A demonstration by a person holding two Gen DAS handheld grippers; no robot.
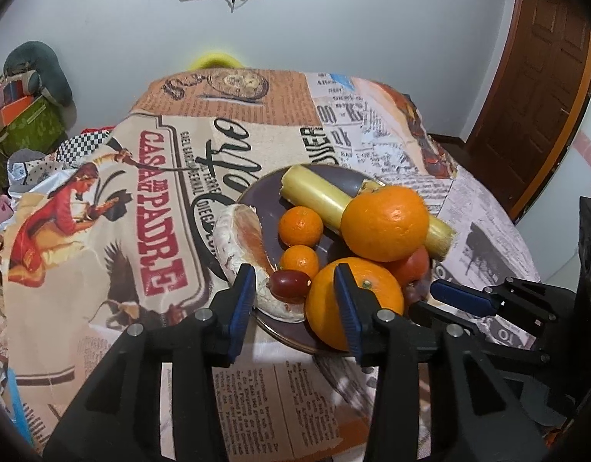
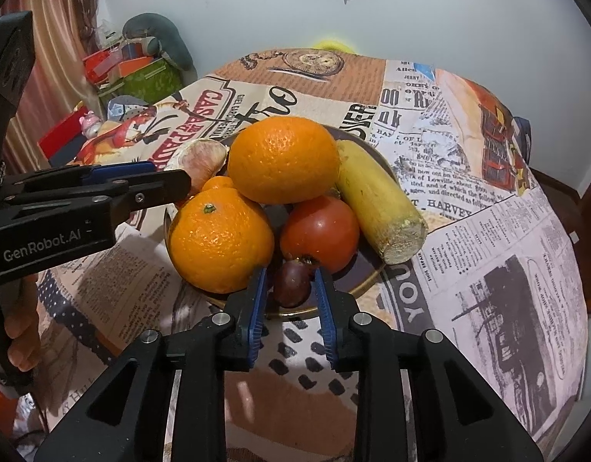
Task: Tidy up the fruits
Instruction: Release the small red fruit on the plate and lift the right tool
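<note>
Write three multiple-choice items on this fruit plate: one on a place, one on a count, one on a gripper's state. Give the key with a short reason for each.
1. Where does the yellow sugarcane piece lie?
A. Flat on the tablecloth, away from the plate
B. Across the plate, one cut end past its rim
C. Upright in a cup

2. How many large oranges are on the plate?
A. Two
B. Four
C. None

3. How does the right gripper stand?
A. Shut tight on the tomato
B. Out of view
C. Open, its fingers either side of a dark grape

Key:
1 B: the right wrist view shows its cut end overhanging the rim.
2 A: one orange sits on top, another orange lies in front of it.
3 C: gaps show between the blue pads and the grape.
</note>
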